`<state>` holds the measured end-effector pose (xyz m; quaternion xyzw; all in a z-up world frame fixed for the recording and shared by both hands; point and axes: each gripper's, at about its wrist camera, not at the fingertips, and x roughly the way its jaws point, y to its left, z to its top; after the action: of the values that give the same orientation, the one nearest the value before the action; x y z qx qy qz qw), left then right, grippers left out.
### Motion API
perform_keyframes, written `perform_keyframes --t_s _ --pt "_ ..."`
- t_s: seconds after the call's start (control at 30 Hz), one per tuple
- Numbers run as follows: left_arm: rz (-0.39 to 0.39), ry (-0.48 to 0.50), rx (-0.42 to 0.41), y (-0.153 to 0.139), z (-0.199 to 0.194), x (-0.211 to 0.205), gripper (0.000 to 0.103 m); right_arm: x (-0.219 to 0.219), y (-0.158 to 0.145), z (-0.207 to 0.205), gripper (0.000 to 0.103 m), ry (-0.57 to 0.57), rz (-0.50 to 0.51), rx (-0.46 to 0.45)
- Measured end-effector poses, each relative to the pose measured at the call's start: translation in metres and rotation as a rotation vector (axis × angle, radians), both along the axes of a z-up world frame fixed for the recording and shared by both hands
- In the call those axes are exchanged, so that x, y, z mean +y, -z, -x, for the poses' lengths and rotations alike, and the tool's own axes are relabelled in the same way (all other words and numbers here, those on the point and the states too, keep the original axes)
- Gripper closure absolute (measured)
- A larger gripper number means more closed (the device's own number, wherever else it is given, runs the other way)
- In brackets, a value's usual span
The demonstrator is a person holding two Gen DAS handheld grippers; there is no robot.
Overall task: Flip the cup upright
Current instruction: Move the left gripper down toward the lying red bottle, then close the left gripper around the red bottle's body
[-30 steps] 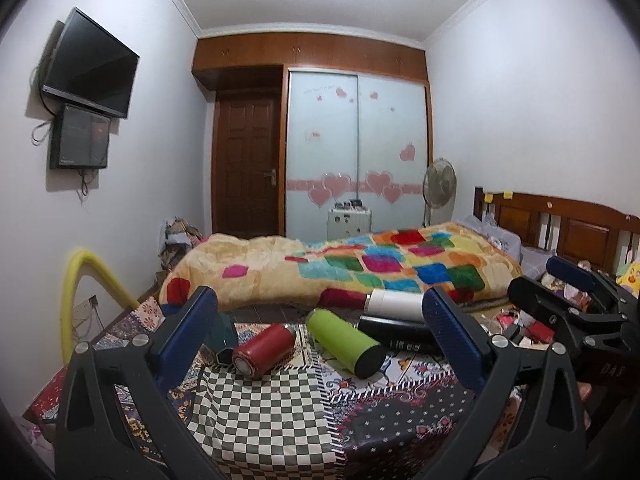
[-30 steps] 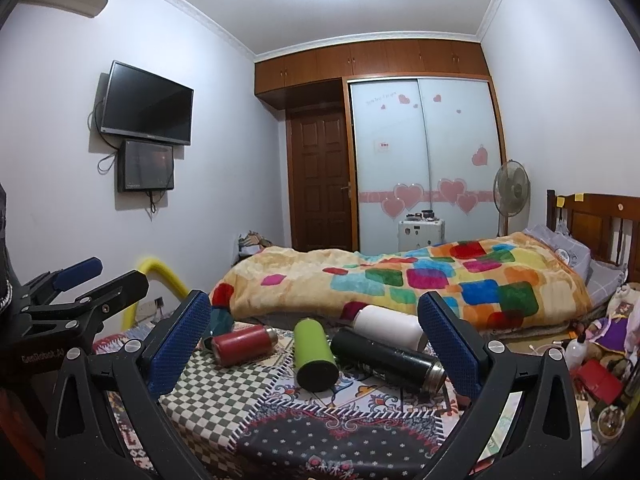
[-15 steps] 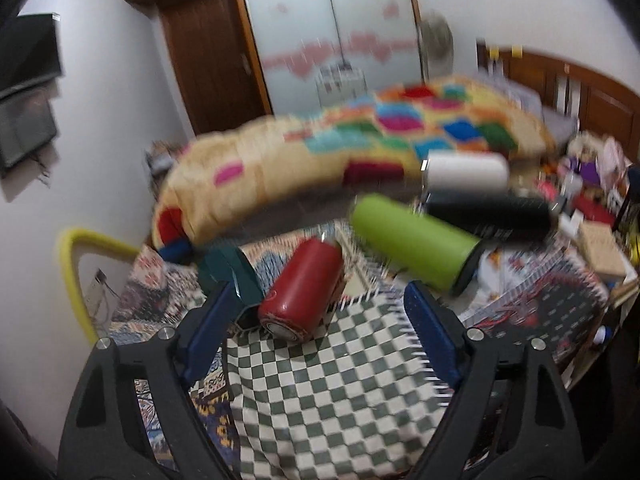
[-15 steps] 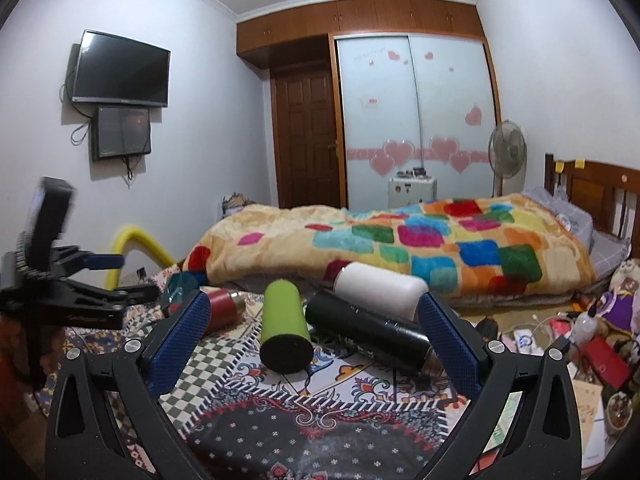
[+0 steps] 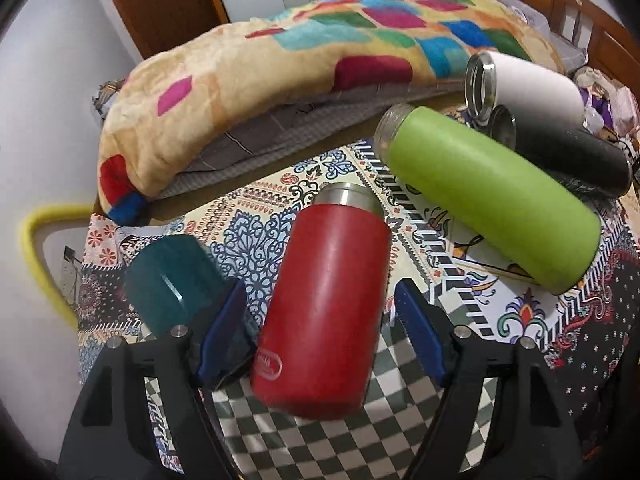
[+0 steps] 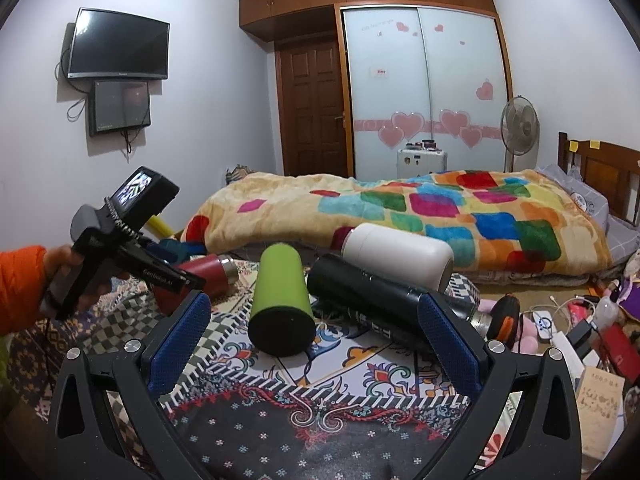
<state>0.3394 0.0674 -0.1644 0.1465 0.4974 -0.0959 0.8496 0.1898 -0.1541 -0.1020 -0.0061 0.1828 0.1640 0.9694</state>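
A red cup (image 5: pixel 324 304) lies on its side on the patterned table cloth (image 5: pixel 280 440), its steel mouth pointing away. My left gripper (image 5: pixel 320 332) is open, one blue pad on each side of the red cup's lower body, close to it but with gaps showing. A teal cup (image 5: pixel 172 280) lies just left of the left pad. Green (image 5: pixel 492 196), black (image 5: pixel 568 148) and white (image 5: pixel 532 88) cups lie on their sides at the right. My right gripper (image 6: pixel 312 340) is open and empty, hovering before the green cup (image 6: pixel 280 296) and black cup (image 6: pixel 380 300).
A bed with a colourful blanket (image 6: pixel 400 216) runs behind the table. Cluttered small items (image 6: pixel 580 328) lie to the right of the table. The hand holding the left gripper (image 6: pixel 132 248) shows at the left of the right wrist view.
My left gripper has dropped down and forward from a level view to straddle the red cup. My right gripper has shifted slightly and stays open.
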Motion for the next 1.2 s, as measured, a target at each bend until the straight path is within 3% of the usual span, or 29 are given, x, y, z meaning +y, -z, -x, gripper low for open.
perform_keyframes --t_s 0.2,0.33,0.47,0.63,0.9,1.2 --pt "-0.033 0.008 0.075 0.016 -0.016 -0.008 0.031 0.001 0.008 -0.011 0.000 -0.005 -0.012 0.040" --pt "-0.071 -0.006 0.091 0.027 -0.018 -0.007 0.035 0.002 0.007 -0.010 0.000 -0.008 -0.011 0.032" --pt "-0.055 -0.032 0.089 0.025 -0.016 -0.006 0.037 0.001 0.006 -0.011 0.000 -0.008 -0.009 0.026" --pt "-0.077 -0.040 0.069 0.017 0.005 -0.015 0.037 0.000 0.006 -0.011 0.000 -0.005 -0.003 0.033" --pt "-0.015 0.015 0.065 -0.005 0.064 -0.032 0.039 -0.003 -0.001 0.000 0.000 -0.010 -0.005 0.033" --pt "0.034 0.074 0.071 0.003 0.102 -0.067 0.041 -0.001 -0.004 0.016 0.000 -0.042 0.015 0.050"
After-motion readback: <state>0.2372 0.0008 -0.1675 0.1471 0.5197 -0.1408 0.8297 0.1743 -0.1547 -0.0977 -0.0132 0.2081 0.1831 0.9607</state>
